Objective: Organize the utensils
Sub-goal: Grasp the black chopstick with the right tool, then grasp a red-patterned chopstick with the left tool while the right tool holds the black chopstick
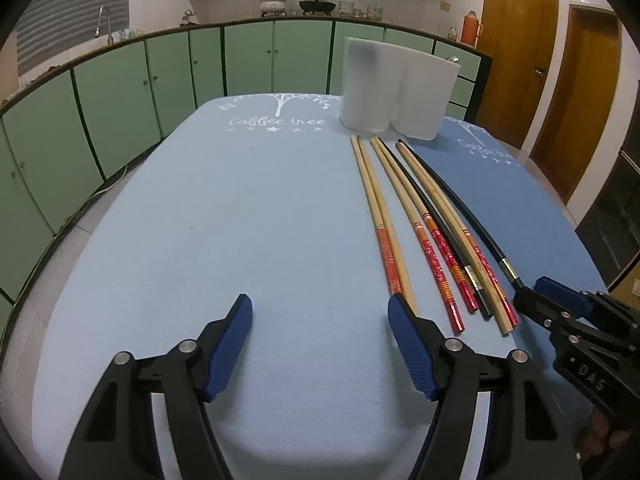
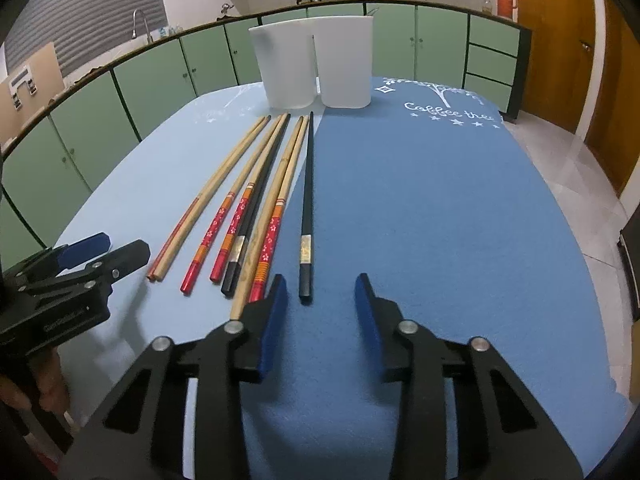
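Still nothing held: our left gripper [image 1: 320, 344] and right gripper [image 2: 321, 322] both gaped. Chopsticks [image 2: 256, 204] lay mid-table, white cups [image 2: 316, 60] beyond. We judged best to pinch the lone black chopstick [image 2: 307, 216] near its butt end first.

Eight chopsticks [image 2: 256, 200], two white cups [image 2: 312, 60]

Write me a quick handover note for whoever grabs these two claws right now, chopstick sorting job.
Left claw: open, empty, over the light blue mat.
Right claw: open, empty, lined up with the lone black chopstick.
All chopsticks lie flat in a row in front of the two white holders.
Done: nothing sorted yet, as far as the views show.
Left: move every chopstick into the holders.
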{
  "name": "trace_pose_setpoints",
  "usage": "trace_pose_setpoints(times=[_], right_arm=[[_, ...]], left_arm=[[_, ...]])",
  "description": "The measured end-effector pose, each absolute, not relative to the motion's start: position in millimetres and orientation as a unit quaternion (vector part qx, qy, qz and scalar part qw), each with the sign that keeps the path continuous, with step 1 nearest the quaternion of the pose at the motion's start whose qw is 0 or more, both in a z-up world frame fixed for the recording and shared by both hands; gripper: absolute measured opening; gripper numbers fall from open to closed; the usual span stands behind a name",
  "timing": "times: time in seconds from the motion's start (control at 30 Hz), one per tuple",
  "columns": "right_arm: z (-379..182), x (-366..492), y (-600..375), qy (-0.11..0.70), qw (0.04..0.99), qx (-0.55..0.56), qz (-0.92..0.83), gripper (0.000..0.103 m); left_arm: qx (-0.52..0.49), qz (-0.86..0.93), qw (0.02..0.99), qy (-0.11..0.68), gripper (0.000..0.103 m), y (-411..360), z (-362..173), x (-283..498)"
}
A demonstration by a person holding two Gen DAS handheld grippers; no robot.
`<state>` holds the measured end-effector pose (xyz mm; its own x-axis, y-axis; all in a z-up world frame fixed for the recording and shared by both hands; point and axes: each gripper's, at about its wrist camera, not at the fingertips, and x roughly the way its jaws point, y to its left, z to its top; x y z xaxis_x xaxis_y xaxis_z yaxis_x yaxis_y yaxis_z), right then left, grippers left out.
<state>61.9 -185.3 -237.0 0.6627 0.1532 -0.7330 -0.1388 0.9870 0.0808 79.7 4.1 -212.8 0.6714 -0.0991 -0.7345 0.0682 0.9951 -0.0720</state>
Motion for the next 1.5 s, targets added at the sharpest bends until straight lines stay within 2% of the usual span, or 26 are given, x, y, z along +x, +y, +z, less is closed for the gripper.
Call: trace_pose_setpoints(times=[0.1, 0.17, 0.2, 0.83, 0.9, 0.97, 1.27, 1.3, 1.37, 1.5], right_arm=[[-237, 60, -182, 0.397, 0.915, 0.001, 0.075, 0.021], [-238, 59, -179, 0.394, 0.916, -0.005, 0.076, 0.007], [-237, 59, -178, 0.393, 0.916, -0.006, 0.076, 0.006], [-237, 61, -180, 0.396, 0.915, 0.009, 0.075, 0.006], [-237, 61, -180, 0.396, 0.915, 0.011, 0.076, 0.006], [-237, 61, -180, 0.395, 0.915, 0.014, 0.076, 0.006], [-240, 61, -180, 0.387, 0.919, 0.015, 0.071, 0.008], [-240, 61, -180, 0.387, 0.919, 0.014, 0.071, 0.008], [-240, 61, -179, 0.384, 0.920, 0.011, 0.070, 0.007], [-240, 60, -181, 0.383, 0.921, 0.014, 0.071, 0.007]], left_arm=[[-0.017, -0.049, 0.915, 0.399, 0.069, 2, -212, 77], [-0.017, -0.050, 0.916, 0.396, 0.069, 1, -211, 76], [-0.018, -0.052, 0.917, 0.395, 0.069, 0, -210, 75], [0.010, -0.077, 0.912, 0.402, 0.068, -18, -216, 76], [0.002, -0.072, 0.913, 0.401, 0.065, -15, -216, 76], [-0.001, -0.060, 0.913, 0.403, 0.057, -13, -218, 78], [0.013, -0.049, 0.915, 0.400, 0.057, -19, -220, 80], [0.013, -0.046, 0.916, 0.399, 0.055, -20, -220, 80], [0.012, -0.048, 0.916, 0.397, 0.041, -22, -220, 80], [0.021, -0.050, 0.919, 0.390, 0.021, -27, -219, 77]])
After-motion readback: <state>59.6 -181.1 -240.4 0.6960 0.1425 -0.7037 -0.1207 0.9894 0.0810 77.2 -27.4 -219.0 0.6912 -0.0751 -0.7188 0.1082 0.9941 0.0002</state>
